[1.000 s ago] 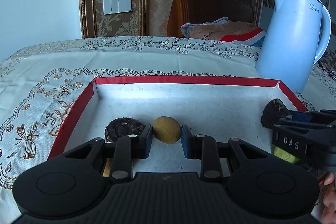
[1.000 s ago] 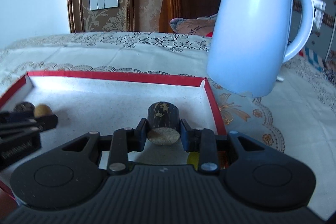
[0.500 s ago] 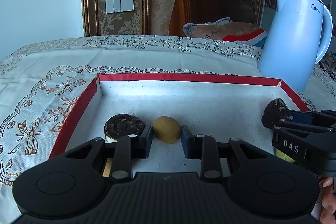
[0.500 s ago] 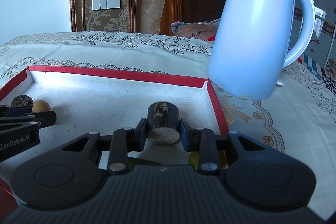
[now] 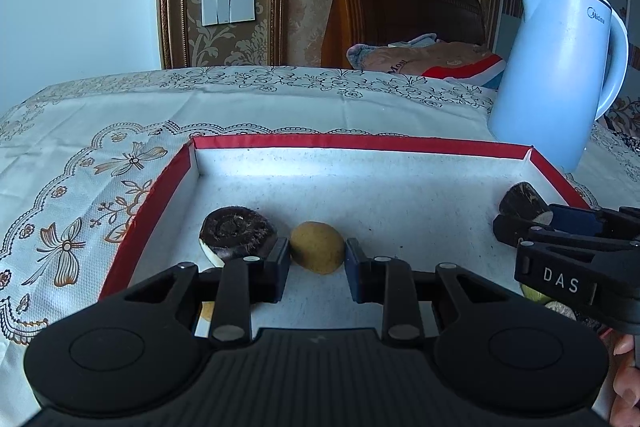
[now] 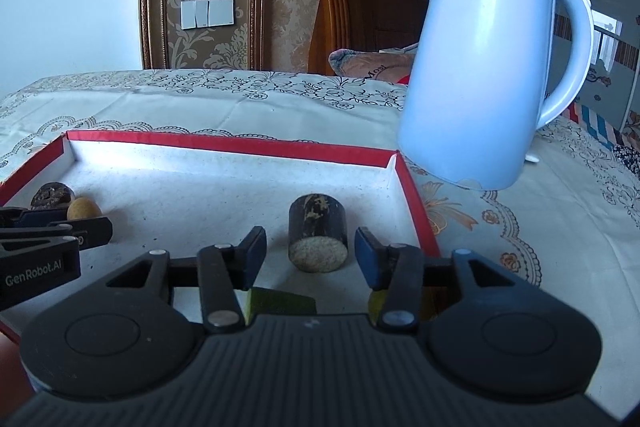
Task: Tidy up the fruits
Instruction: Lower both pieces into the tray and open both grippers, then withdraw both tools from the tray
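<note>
A red-rimmed white tray (image 5: 152, 187) lies on the table and also shows in the right wrist view (image 6: 416, 203). In it lie a yellow-brown kiwi-like fruit (image 5: 317, 247), a dark round piece (image 5: 236, 233) and a dark cylinder piece (image 6: 318, 237). My left gripper (image 5: 316, 269) is open around the yellow-brown fruit, jaws close on either side. My right gripper (image 6: 310, 257) is open, jaws apart on both sides of the cylinder, not touching it. Green pieces (image 6: 280, 303) lie under the right gripper.
A pale blue kettle (image 6: 480, 75) stands just beyond the tray's far right corner. A patterned tablecloth (image 5: 100, 155) covers the table. A wooden chair with a cushion (image 5: 420, 59) stands behind.
My right gripper has opened and let go of the dark cylinder, which now lies on the tray. The left gripper has opened slightly around the yellow-brown fruit.
</note>
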`<state>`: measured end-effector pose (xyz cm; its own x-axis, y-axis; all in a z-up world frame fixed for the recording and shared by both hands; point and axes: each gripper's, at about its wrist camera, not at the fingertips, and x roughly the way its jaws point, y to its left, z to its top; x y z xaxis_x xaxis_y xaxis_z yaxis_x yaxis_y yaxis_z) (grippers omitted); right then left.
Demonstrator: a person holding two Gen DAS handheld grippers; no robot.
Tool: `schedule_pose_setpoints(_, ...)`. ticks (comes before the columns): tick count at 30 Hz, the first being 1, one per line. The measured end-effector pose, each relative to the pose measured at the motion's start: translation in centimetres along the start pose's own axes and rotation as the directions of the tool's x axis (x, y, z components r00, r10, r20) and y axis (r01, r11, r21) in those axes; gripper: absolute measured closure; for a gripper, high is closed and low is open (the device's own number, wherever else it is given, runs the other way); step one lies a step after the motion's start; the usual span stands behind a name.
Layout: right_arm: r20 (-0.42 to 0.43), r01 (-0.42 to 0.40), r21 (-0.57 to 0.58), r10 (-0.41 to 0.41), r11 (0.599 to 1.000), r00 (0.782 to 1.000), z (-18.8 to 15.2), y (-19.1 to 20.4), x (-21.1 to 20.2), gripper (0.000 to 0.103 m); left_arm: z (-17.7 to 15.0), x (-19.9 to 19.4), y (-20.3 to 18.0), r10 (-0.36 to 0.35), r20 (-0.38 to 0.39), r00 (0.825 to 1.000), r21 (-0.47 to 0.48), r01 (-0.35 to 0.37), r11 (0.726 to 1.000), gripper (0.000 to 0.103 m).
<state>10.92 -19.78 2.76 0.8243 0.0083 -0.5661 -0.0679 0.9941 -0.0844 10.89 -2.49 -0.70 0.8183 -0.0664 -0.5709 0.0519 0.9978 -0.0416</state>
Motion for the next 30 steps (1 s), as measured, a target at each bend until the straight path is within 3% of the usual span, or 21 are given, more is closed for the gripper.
schedule_pose_setpoints(4, 0.012, -0.009, 0.008, 0.009, 1.000, 1.000, -0.3, 0.0, -0.7, 0.043, -0.3, -0.4, 0.0, 0.005, 0.000, 1.000, 0.010, -0.005, 1.000, 0.074)
schedule_pose_setpoints(13, 0.023, -0.030, 0.009, 0.030, 0.999, 0.999, -0.8, -0.1, -1.9, 0.038, -0.6, -1.4, 0.7, -0.009, -0.006, 1.000, -0.021, 0.009, 1.000, 0.074)
schedule_pose_setpoints(18, 0.062, -0.014, 0.002, 0.013, 1.000, 0.998, -1.2, -0.1, -3.3, 0.021, -1.2, -2.9, 1.9, -0.031, 0.000, 1.000, -0.072, 0.031, 0.997, 0.074)
schedule_pose_setpoints(30, 0.068, -0.041, 0.079, 0.035, 0.996, 0.997, -2.7, -1.8, -6.2, 0.021, -3.0, -6.1, 2.3, -0.051, 0.020, 0.998, -0.067, 0.052, 0.996, 0.074)
